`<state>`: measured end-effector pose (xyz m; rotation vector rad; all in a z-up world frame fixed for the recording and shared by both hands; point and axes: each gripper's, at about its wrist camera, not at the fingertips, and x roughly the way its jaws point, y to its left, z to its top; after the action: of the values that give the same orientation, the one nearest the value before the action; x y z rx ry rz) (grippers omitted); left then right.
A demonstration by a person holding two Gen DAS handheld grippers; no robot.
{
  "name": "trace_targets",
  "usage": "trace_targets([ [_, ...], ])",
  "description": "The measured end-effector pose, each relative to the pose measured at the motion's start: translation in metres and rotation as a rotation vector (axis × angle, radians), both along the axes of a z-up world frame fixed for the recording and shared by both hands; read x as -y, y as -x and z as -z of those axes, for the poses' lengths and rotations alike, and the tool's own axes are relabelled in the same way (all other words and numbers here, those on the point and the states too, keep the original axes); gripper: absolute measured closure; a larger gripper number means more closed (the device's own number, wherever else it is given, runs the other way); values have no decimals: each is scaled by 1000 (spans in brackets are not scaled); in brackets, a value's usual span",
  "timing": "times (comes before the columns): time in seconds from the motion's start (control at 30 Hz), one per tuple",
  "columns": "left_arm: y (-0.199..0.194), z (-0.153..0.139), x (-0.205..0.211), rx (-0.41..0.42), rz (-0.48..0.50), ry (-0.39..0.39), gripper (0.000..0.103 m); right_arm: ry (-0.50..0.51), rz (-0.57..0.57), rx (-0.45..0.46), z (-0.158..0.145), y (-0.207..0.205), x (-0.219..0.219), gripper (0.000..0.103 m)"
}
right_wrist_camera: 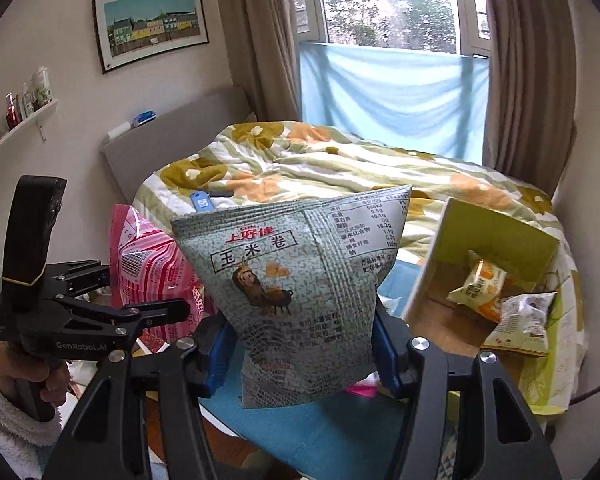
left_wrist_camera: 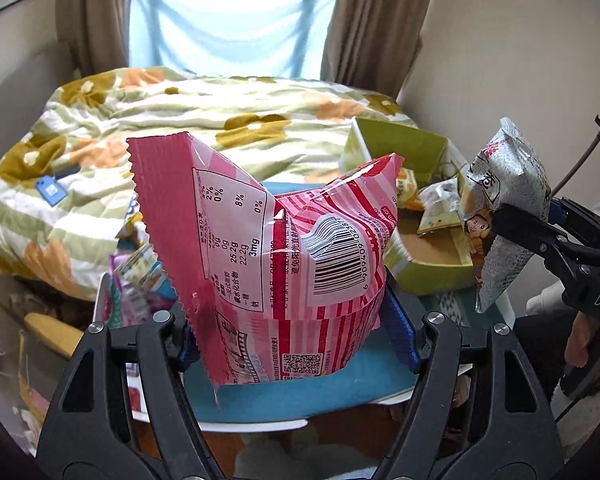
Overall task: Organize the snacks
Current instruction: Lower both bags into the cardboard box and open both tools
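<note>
My left gripper (left_wrist_camera: pixel 296 332) is shut on a pink striped snack bag (left_wrist_camera: pixel 284 256) and holds it upright above the blue-covered table (left_wrist_camera: pixel 300 396). My right gripper (right_wrist_camera: pixel 300 356) is shut on a grey-green corn-roll snack bag (right_wrist_camera: pixel 300 300), also held up. In the left wrist view the right gripper (left_wrist_camera: pixel 512 220) and its bag (left_wrist_camera: pixel 504 216) hang at the right, beside the green cardboard box (left_wrist_camera: pixel 404 148). In the right wrist view the left gripper (right_wrist_camera: pixel 156 312) and pink bag (right_wrist_camera: pixel 152 272) show at the left. The box (right_wrist_camera: pixel 500 240) holds two small snack packets (right_wrist_camera: pixel 480 288).
Several more snack packets (left_wrist_camera: pixel 140 280) lie at the table's left edge. A bed with a flowered quilt (left_wrist_camera: pixel 204 120) stands behind the table. Curtains and a window are at the back, a wall shelf with bottles (right_wrist_camera: pixel 20 108) at the left.
</note>
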<state>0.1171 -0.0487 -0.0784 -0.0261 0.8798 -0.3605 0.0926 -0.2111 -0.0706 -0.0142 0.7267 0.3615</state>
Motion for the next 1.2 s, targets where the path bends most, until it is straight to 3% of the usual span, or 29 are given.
trace_targets([
  [0.23,-48,-11,87,-4,149,5,32,44,187,-8,-15,-9,70,48],
  [0.47,-96,14,162,-75,296,-26,32,66,361,-77,-2,-28,120,48],
  [0.73,-135,50,224,-157,427,-100,32,-21,525,-170,23,-49,163,48],
  [0.87,-144,67,239,-184,466,-155,29,-55,574,-186,31,-54,177,48],
  [0.93,-149,76,248,-198,481,-189,16,-77,591,-201,35,-56,181,48],
  [1.0,-149,81,249,-193,484,-219,11,-83,605,-214,39,-58,184,48],
  [1.2,-143,86,229,-227,453,-211,9,-94,607,-237,43,-63,190,48],
])
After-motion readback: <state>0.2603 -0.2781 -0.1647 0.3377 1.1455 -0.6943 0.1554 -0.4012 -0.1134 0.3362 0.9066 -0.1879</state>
